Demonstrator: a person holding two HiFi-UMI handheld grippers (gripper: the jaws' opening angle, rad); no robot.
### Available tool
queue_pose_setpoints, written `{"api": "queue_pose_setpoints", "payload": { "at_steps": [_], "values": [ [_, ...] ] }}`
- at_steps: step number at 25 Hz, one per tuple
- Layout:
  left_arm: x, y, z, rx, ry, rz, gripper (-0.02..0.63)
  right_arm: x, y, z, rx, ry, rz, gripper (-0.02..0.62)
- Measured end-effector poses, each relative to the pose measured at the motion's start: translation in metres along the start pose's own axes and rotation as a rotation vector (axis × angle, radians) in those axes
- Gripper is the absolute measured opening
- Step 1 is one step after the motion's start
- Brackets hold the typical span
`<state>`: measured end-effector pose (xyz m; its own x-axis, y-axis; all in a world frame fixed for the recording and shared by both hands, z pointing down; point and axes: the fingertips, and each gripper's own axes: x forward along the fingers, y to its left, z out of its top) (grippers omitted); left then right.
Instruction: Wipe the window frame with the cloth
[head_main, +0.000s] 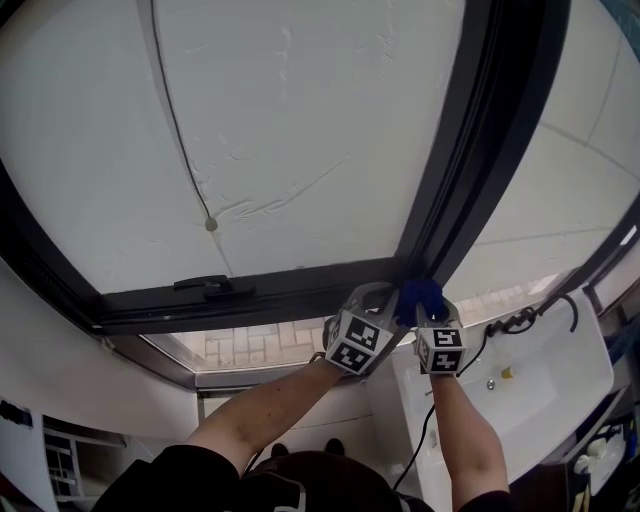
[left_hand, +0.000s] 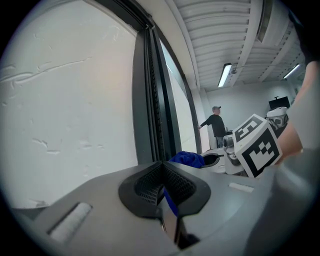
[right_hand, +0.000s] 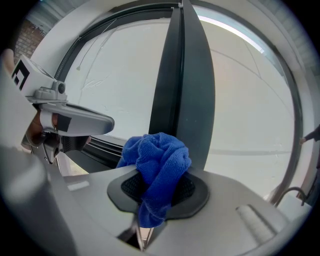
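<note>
Blue cloth (right_hand: 159, 162) parked at the bottom corner of the window frame (head_main: 468, 160)

Right gripper (right_hand: 157, 195) clamped tight on the cloth, wad poking out past the jaws, right up by the dark upright bar at its junction with the bottom rail (head_main: 290, 292). Left gripper (left_hand: 163, 186) pinched closed just beside, apparently gripping nothing. Best bet from here, probably: press the wad into the groove, drag slow and steady along the bar, keep the hard jaw tips off the finish. Also worth keeping the left one out of the wiping path.
</note>
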<state>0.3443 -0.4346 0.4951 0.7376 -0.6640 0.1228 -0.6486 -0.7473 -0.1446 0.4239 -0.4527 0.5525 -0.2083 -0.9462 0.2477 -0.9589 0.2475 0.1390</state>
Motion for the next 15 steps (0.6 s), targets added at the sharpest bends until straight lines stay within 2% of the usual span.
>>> {"api": "queue_pose_setpoints", "payload": {
  "at_steps": [10, 15],
  "values": [
    [-0.01, -0.031, -0.006, -0.039, 0.003, -0.013, -0.006, -0.043, -0.006, -0.012, 0.025, -0.016, -0.009, 0.083],
    [-0.01, -0.035, -0.012, -0.055, 0.007, -0.011, -0.006, -0.045, -0.009, -0.016, 0.035, -0.009, 0.0, 0.083]
  ]
}}
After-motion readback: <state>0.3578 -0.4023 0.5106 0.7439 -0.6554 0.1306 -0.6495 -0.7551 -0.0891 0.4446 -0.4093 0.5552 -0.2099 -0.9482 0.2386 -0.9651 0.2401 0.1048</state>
